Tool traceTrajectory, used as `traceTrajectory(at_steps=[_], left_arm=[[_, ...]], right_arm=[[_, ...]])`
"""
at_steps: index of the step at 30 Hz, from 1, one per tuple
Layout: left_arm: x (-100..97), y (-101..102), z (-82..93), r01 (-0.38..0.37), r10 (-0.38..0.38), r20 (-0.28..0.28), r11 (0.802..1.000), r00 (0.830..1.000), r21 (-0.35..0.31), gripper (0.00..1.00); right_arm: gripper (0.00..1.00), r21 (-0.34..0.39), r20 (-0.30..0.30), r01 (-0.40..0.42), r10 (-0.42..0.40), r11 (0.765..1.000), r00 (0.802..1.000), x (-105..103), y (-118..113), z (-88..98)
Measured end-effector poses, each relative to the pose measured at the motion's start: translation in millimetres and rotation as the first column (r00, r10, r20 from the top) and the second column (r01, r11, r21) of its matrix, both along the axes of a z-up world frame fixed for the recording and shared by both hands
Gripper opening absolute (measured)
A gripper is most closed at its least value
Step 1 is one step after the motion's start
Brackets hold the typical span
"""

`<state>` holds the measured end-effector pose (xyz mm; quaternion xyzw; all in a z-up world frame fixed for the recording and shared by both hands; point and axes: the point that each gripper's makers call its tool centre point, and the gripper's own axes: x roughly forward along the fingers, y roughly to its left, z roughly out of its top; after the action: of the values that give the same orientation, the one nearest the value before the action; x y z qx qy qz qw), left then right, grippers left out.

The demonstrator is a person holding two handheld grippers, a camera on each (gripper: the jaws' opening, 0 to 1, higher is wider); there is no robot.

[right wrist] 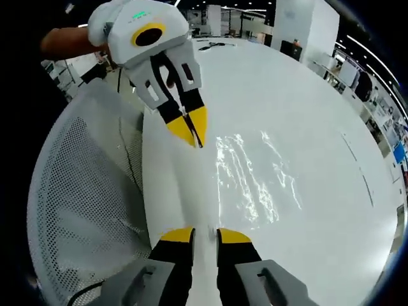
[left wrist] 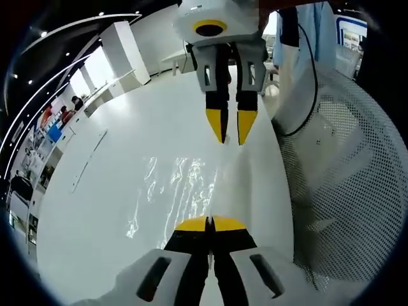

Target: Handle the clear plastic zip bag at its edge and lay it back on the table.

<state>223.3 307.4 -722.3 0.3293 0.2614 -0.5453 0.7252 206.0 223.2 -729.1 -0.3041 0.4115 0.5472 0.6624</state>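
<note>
The clear plastic zip bag (left wrist: 172, 191) lies flat on the white table (left wrist: 95, 242) and shows mostly as bright glints. My left gripper (left wrist: 209, 223) is shut, its yellow tips at the bag's near edge; whether they pinch the film is unclear. Opposite it, my right gripper (left wrist: 231, 126) hangs over the table with a small gap between its jaws. In the right gripper view the bag (right wrist: 255, 175) lies to the right of the right gripper (right wrist: 205, 236), which stands open with bare table between its tips. The left gripper (right wrist: 190, 132) is shut beside the bag's far left corner.
A white mesh chair back (left wrist: 344, 185) (right wrist: 83, 197) stands against the table's edge. A person in light clothes (left wrist: 299, 70) with a black cable stands there; a hand (right wrist: 64, 41) holds the left gripper. A thin seam (left wrist: 89, 159) runs across the table.
</note>
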Motion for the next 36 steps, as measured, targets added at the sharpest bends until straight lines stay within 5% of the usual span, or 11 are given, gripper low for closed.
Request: traceTrajectory(at_steps=[12, 24, 36], left_arm=[[2.2, -1, 3.8, 0.033, -0.033, 0.057, 0.999, 0.998, 0.005, 0.00], [3.1, -3, 8.9, 0.054, -0.054, 0.110, 0.999, 0.992, -0.003, 0.00], [0.9, -7, 9.8, 0.062, -0.059, 0.118, 0.998, 0.991, -0.025, 0.00]], right_arm=[[0.15, 0.085, 0.007, 0.051, -0.051, 0.995, 0.999, 19, 21, 15.7], [0.14, 0.075, 0.040, 0.019, -0.022, 0.997, 0.999, 28, 34, 28.9], [0.13, 0.066, 0.032, 0.041, -0.044, 0.997, 0.999, 30, 36, 22.5]])
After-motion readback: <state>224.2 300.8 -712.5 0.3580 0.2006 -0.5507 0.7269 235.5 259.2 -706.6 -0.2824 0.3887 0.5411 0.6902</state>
